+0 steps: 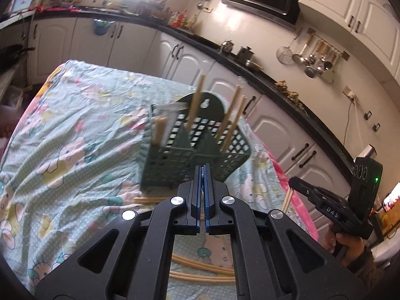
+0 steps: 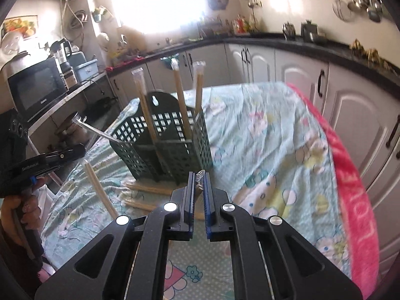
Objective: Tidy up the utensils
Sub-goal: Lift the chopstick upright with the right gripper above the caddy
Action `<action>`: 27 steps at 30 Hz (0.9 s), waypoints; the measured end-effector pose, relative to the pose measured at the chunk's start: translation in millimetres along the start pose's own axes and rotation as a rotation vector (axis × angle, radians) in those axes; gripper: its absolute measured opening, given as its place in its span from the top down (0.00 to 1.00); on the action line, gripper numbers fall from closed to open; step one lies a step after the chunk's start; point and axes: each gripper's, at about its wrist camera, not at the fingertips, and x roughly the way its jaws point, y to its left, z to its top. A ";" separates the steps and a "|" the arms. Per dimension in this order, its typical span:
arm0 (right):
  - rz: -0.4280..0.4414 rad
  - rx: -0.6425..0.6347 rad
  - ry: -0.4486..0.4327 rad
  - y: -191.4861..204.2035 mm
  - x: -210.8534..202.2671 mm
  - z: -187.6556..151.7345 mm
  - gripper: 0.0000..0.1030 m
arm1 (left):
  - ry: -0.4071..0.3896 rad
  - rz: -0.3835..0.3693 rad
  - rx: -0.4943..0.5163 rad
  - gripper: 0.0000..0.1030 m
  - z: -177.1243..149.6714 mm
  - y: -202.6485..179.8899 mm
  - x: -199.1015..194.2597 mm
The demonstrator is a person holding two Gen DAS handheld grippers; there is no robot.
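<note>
Here, right tongs clamped on a patterned utensil handle.

Both wrist views look forward along closed black fingers, close over the floral-sheeted table. The left faces the dark green lattice plastic caddy from its left, the right from its right; both share it.
</note>
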 end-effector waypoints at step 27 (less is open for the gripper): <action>-0.023 -0.112 -0.184 21.4 -50.4 38.1 0.95 | -0.035 -0.095 0.159 1.00 36.0 -74.7 -2.9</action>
